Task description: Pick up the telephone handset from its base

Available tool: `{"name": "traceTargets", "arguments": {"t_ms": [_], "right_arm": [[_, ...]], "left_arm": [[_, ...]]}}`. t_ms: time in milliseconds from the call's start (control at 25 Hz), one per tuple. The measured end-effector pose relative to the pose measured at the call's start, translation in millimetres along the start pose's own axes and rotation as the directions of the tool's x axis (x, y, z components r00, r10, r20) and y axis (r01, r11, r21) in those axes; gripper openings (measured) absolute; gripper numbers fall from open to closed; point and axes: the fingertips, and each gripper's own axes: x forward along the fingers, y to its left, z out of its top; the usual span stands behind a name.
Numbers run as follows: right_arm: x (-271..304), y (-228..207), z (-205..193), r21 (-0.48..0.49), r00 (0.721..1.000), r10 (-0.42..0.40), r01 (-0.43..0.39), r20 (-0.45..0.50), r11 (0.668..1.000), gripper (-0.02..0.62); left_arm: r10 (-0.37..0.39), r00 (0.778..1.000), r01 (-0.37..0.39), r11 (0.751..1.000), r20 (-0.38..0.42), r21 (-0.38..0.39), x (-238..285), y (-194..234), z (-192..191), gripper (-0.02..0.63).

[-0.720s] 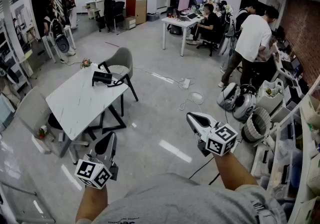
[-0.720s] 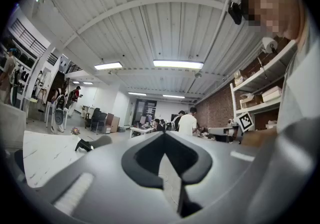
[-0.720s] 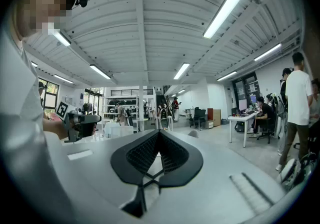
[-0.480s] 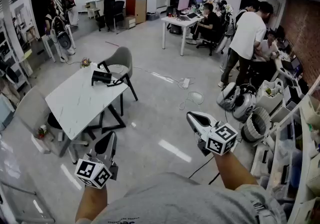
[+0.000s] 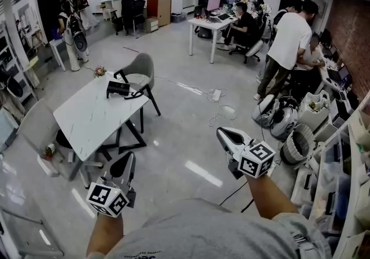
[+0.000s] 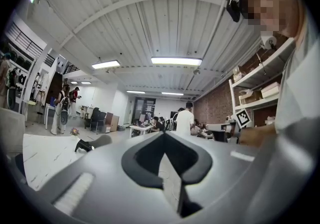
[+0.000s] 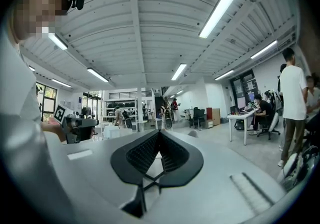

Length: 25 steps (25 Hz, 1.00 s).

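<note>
Telephone still far off

White bench (image 5: 87, 119) stands well ahead, black telephone (image 5: 118, 89) at its far end. Left gripper (image 5: 124, 159) and right gripper (image 5: 225, 134) stay near the body, both closed and empty. Neither has advanced, so pickup has not begun.

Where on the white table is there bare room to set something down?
The table is bare from the telephone to its near end. Only the far end, by the grey chair, is taken up, by the telephone and its cord.

Bright, even ltg from ceiling strip lights (image 6: 176, 61); glare on floor (image 5: 203, 173); fisheye warp, dark corners.
</note>
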Motion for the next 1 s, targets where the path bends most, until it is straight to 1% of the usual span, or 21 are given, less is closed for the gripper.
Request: {"name": "traceTargets", "arguments": {"t_ms": [160,200,240,280,360,520,720,1000], "right_arm": [[1,-2,3,0.002,1.0,0.021,-0.021,0.009,1.0,0.003],[0,-4,3,-0.001,1.0,0.027,-0.027,0.01,1.0,0.003],[-1,-6,3,-0.003,0.999,0.033,-0.033,0.011,0.999,0.003],[-2,-9,3,-0.003,0.999,0.038,-0.038,0.011,0.999,0.003],[-5,-14,4,-0.003,0.999,0.046,-0.046,0.013,0.999,0.003],[-14,-26,7,-0.011,0.998,0.065,-0.065,0.013,0.998,0.003],[-31,-50,7,-0.022,0.995,0.097,-0.097,0.015,0.995,0.003],[-45,-84,4,-0.014,0.992,0.126,-0.125,0.025,0.992,0.003]], "left_arm": [[-0.032,0.999,0.032,0.999,-0.001,0.017,7,-6,3,0.063],[-0.047,0.999,0.048,0.999,-0.006,0.022,10,-9,3,0.162],[-0.061,0.998,0.061,0.998,-0.009,0.031,14,-12,1,0.293],[-0.068,0.998,0.068,0.997,-0.01,0.043,17,-15,0,0.341],[-0.07,0.998,0.07,0.996,-0.008,0.058,23,-22,1,0.371],[-0.062,0.998,0.062,0.997,-0.008,0.046,34,-36,0,0.373],[-0.04,0.999,0.04,0.998,-0.003,0.054,52,-64,-6,0.373],[-0.022,1.0,0.023,0.999,-0.011,0.047,81,-98,-14,0.374]]}}
